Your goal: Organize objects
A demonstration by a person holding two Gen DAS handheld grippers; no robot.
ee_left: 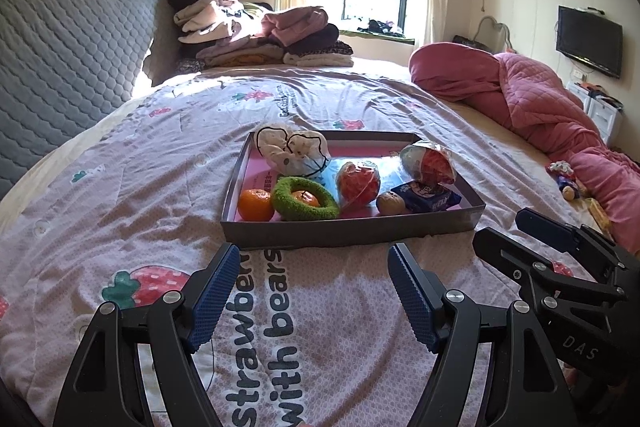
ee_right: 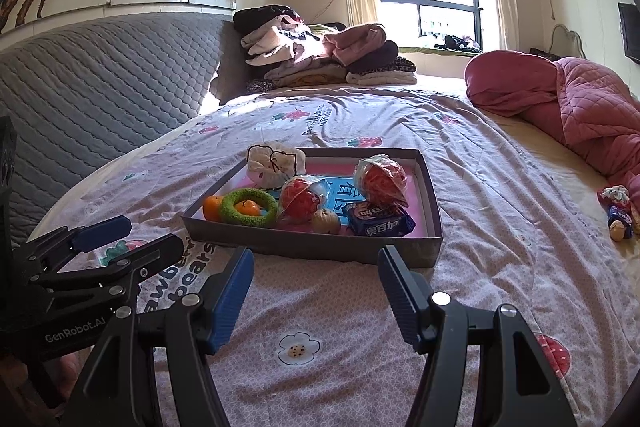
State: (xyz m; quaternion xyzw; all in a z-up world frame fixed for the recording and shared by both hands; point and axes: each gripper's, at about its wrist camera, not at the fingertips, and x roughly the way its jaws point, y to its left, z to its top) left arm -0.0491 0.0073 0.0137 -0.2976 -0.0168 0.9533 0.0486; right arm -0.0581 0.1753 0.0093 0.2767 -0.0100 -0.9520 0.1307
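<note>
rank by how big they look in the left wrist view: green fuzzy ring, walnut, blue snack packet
1. green fuzzy ring
2. blue snack packet
3. walnut
All three lie near the tray's front, so nearness hardly skews it.

the bedspread (ee_left: 320,307) carries the printed words "strawberry with bears", cut partly by the left tool (ee_left: 310,291) in the left wrist view and showing only as "awberry bears" in the right wrist view. the right tool (ee_left: 560,267) has "das" on its body in the left wrist view, and the left tool's body reads "genrobot.ai" in the right wrist view. the blue snack packet (ee_right: 380,223) in the tray (ee_right: 320,247) and the tray's blue liner bear chinese characters too small to read surely
</note>
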